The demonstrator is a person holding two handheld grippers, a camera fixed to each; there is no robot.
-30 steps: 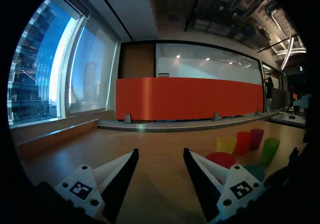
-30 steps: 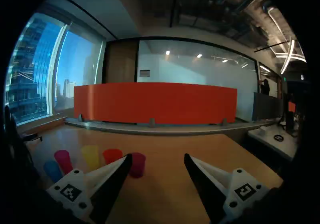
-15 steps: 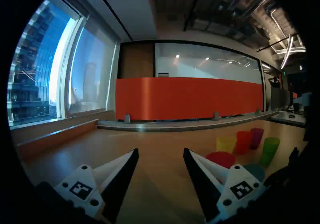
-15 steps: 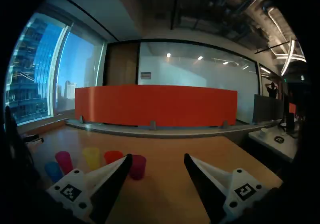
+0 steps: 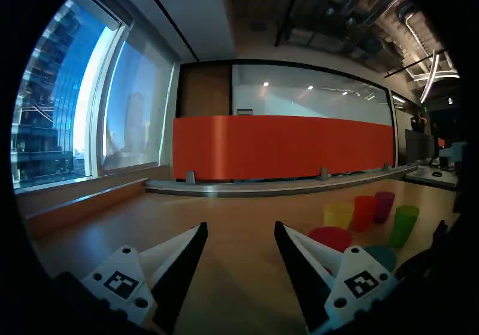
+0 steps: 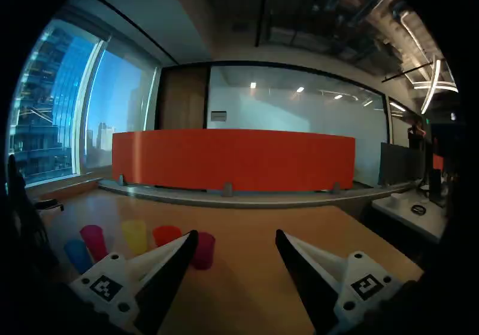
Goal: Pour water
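Several coloured plastic cups stand on the wooden table. In the left gripper view they are low on the right: a yellow cup [image 5: 338, 215], a red cup [image 5: 363, 212], a purple cup [image 5: 384, 207], a green cup [image 5: 404, 226], and nearer a pink-red cup [image 5: 330, 238] and a blue cup [image 5: 381, 256], both partly behind the right finger. My left gripper [image 5: 239, 233] is open and holds nothing. In the right gripper view the blue cup [image 6: 78, 254], pink cup [image 6: 93, 241], yellow cup [image 6: 134, 236], red cup [image 6: 166, 234] and purple cup [image 6: 203, 250] sit low on the left. My right gripper [image 6: 235, 239] is open and holds nothing.
An orange partition [image 5: 281, 146] on a grey rail closes off the table's far edge. Tall windows [image 5: 66, 119] run along the left. A neighbouring desk [image 6: 413, 209] with small items lies to the right, and a person stands far off at the right.
The right gripper view has shifted slightly, so the partition and cups sit a little lower in it. The left gripper has not moved. The distant person has shifted.
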